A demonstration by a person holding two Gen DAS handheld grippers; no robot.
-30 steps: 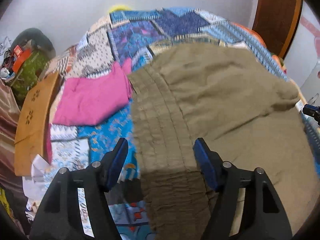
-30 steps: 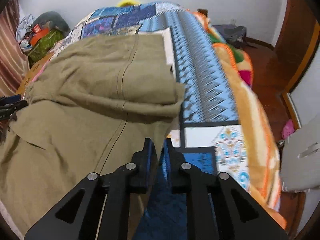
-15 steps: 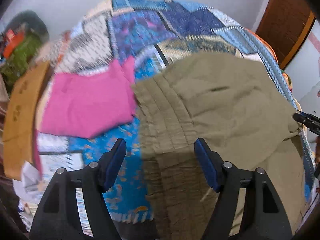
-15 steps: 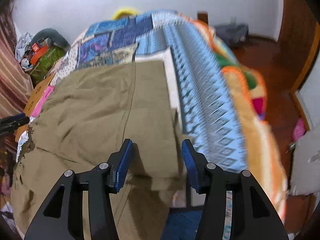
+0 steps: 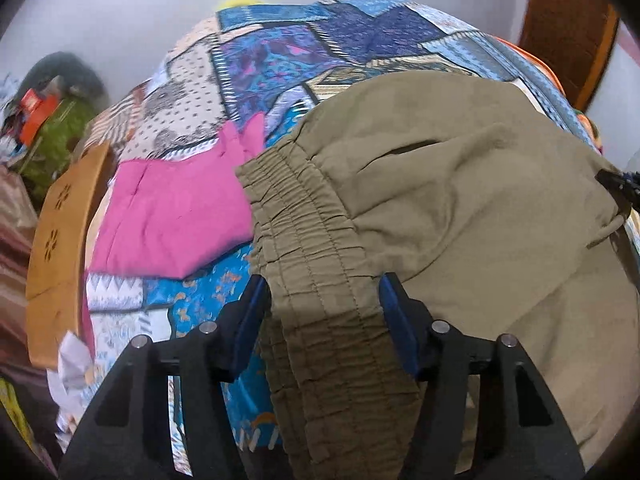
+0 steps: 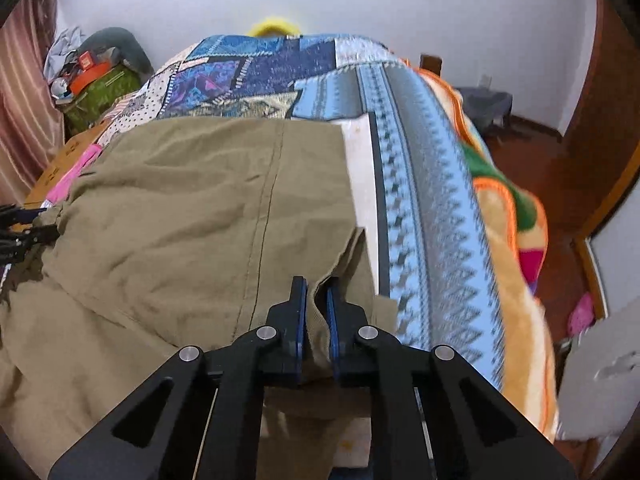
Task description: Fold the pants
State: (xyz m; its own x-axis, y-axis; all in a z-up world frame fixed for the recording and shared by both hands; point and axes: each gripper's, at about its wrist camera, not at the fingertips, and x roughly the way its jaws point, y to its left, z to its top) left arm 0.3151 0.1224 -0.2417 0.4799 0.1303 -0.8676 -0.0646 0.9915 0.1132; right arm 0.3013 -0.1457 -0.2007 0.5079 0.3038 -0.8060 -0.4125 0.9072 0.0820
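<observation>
Left wrist view: one olive pants [image 5: 460, 184] on bed [image 5: 280, 52]; one pink garment [image 5: 176, 216] beside elastic waistband [image 5: 304, 240], seen clearly only here. Left tongs [image 5: 322, 316] wide apart, straddling waistband.
Right wrist view: right tongs [image 6: 316, 308] nearly together, clamped on pants fold; floor [image 6: 560, 184] visible only here.

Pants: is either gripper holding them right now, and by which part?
The right gripper is shut on the pants, pinching a fold at their right edge. The left gripper is open, its jaws straddling the elastic waistband without clamping it.
</observation>
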